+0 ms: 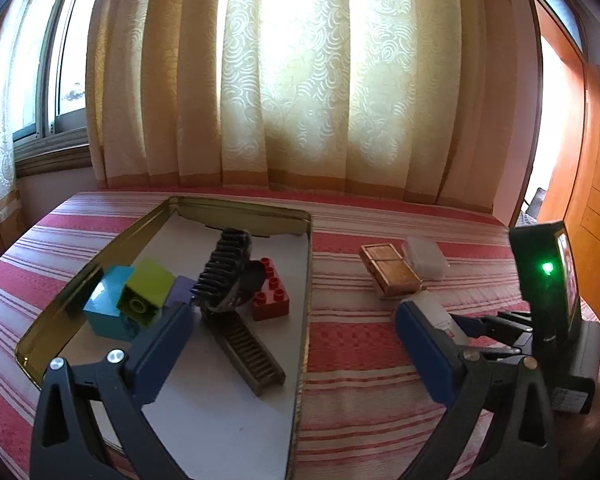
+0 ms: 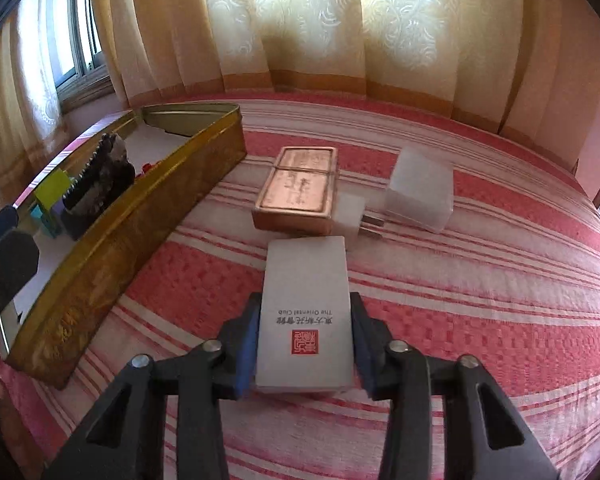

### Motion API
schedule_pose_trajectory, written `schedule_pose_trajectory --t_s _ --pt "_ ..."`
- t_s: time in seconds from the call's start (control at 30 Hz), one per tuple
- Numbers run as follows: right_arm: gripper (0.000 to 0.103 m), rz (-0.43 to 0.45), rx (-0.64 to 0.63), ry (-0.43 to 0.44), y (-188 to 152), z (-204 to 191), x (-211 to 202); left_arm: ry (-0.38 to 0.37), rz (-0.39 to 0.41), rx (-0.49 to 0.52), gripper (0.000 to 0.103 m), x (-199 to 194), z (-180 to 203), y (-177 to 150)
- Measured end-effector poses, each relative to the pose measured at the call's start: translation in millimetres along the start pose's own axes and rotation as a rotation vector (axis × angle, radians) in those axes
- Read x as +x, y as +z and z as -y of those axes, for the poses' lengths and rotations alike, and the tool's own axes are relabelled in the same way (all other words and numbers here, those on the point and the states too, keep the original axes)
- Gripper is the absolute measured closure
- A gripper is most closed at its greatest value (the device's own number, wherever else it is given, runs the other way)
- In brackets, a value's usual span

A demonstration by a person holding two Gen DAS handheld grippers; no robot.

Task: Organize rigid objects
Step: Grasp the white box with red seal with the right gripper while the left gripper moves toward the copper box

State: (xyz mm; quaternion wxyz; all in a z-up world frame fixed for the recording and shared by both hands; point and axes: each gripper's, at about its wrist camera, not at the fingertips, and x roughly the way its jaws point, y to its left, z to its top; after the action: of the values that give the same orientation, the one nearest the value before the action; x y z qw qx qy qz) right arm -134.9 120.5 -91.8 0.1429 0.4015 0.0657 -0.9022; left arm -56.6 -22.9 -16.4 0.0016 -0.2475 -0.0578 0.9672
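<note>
Right gripper (image 2: 305, 340) clamps flat white printed card box (image 2: 306, 300); lift level, carry toward ten o'clock, clear gold tin's (image 2: 112, 248) wall.

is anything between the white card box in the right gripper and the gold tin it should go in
Only the tin's own near wall stands between them; the striped cloth between is bare. The right gripper is shut on the white box, which would have to clear that wall.

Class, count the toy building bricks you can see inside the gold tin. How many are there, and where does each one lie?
4 show in the tin: blue brick leftmost, green brick against it, purple brick mostly hidden beside them, red brick right of the black brush. More may be hidden.
</note>
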Motion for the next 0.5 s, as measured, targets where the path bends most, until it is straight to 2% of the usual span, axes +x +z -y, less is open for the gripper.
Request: schedule_pose_trajectory --t_s 0.13,0.27,0.33,0.5 --pt "0.06 0.032 0.022 -0.001 -9.5 21.4 -13.0 -0.018 -0.005 0.021 0.001 1.7 13.9 2.9" --pt "0.06 0.058 0.06 -0.054 -13.1 46.9 -21.4 -0.04 -0.014 0.052 0.001 8.8 32.1 8.3" --pt "0.06 0.059 0.101 -0.038 -12.8 61.6 -22.4 -0.057 -0.029 0.065 0.001 17.2 43.4 11.8" --pt "0.06 0.097 0.126 -0.119 -5.3 85.2 -23.4 -0.087 -0.092 0.094 0.001 46.0 72.4 22.0"
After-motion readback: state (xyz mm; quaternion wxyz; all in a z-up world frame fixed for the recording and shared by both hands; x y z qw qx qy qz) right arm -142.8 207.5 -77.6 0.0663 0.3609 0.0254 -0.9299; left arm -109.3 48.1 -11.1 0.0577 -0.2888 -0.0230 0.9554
